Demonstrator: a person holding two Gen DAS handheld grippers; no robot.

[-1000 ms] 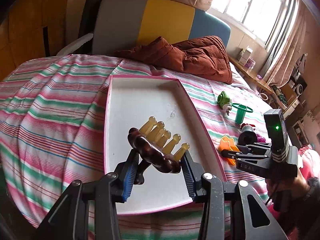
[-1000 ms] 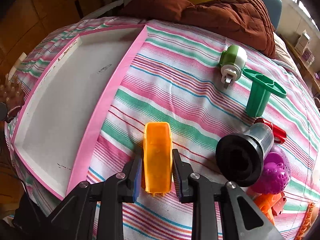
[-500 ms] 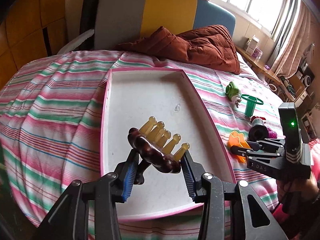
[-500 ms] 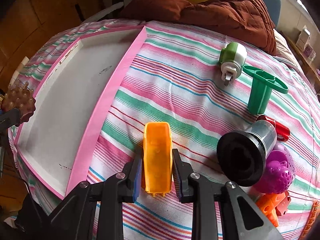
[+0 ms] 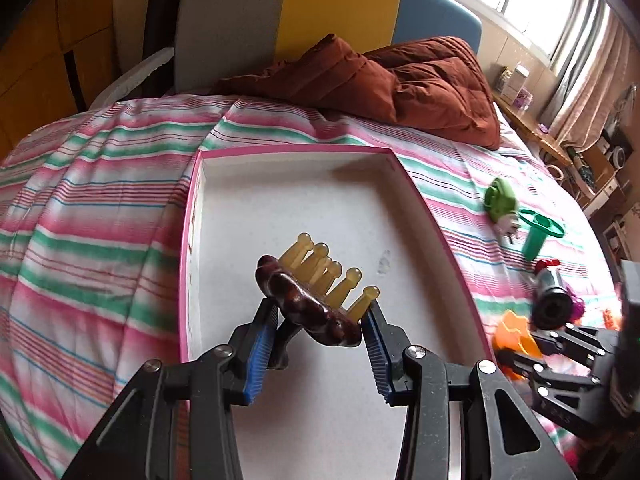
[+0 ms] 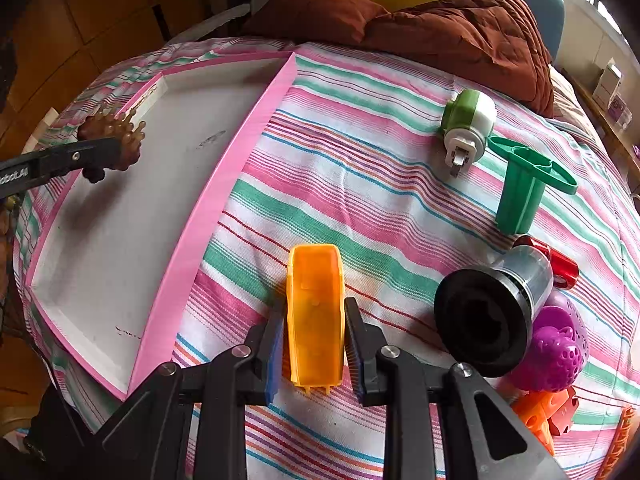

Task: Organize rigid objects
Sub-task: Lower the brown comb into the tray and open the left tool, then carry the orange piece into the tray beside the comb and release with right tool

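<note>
Your left gripper (image 5: 320, 322) clamps a dark brown massage brush (image 5: 306, 306) with amber knobbed prongs, holding it above the near half of the pink-rimmed tray (image 5: 432, 216) on the striped bedspread (image 5: 100, 208). Your right gripper (image 6: 312, 344) is closed on an orange plastic piece (image 6: 316, 316) that rests on the cloth just right of the tray's long wall.

The brush looks light and rigid, its glossy lumpy back likely slick; your pads bear on the two ends of that back, a fair hold, though the prongs look springier and poorer to pinch. The orange piece appears thin-walled and hollow, so it may flex under pressure; its long flat sides, where you have it, seem the best purchase.

The brush's handle is mostly hidden below the pads. Farther right, a green-and-white plug (image 6: 468, 124), a green funnel-like part (image 6: 524, 184), a black-ended cylinder (image 6: 492, 312) and a purple ball (image 6: 556, 348) crowd together; orange bits at the frame's corner are cut off and hard to identify.
</note>
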